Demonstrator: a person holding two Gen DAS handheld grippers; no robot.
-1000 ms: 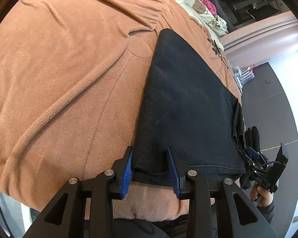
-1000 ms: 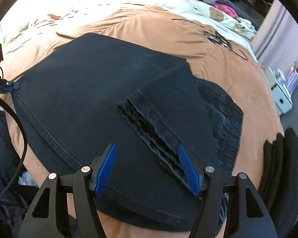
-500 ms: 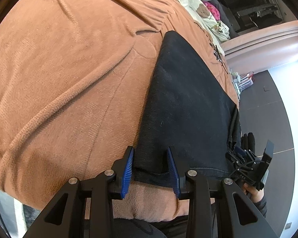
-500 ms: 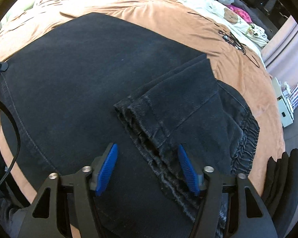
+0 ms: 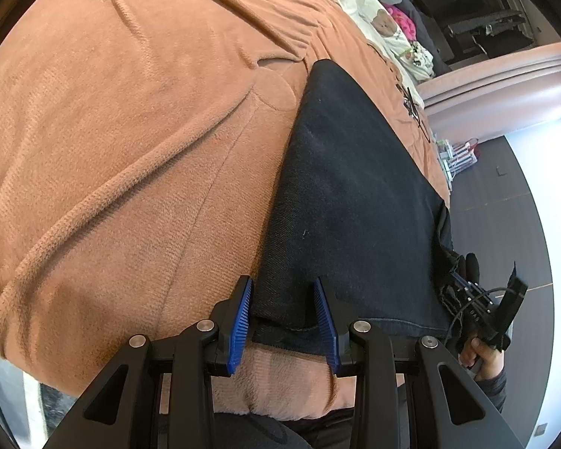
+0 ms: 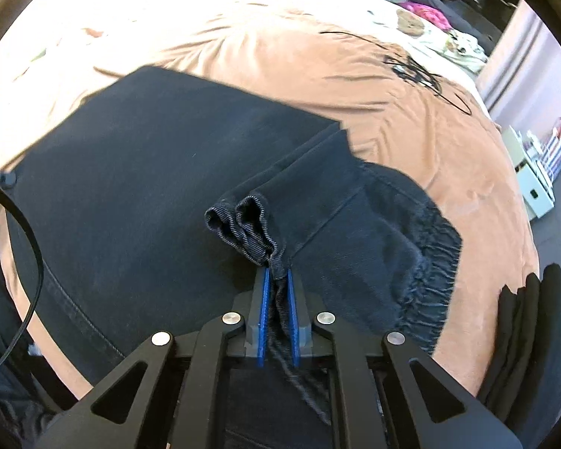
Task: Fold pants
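Note:
Dark denim pants (image 5: 351, 202) lie folded on a brown blanket (image 5: 112, 149). My left gripper (image 5: 282, 299) has its blue pads against both sides of the near left corner of the pants, and the cloth fills the gap. In the right wrist view the pants (image 6: 149, 194) spread wide, with the leg hems (image 6: 243, 220) folded back over them. My right gripper (image 6: 276, 273) is shut on the bunched hem edge, which rises in a ridge between the pads. The elastic waistband (image 6: 434, 258) lies to the right. A hand holds the right gripper (image 5: 478, 307) at the far right of the left wrist view.
The bed edge runs close under both grippers. A black cable tangle (image 6: 415, 71) lies on the blanket beyond the pants. Soft toys and clothes (image 6: 422, 15) sit at the far end. A white storage box (image 6: 535, 179) stands on the floor to the right.
The right gripper's jaws have come together on the leg hems, which now bunch up between the pads. The left gripper has stayed on its corner.

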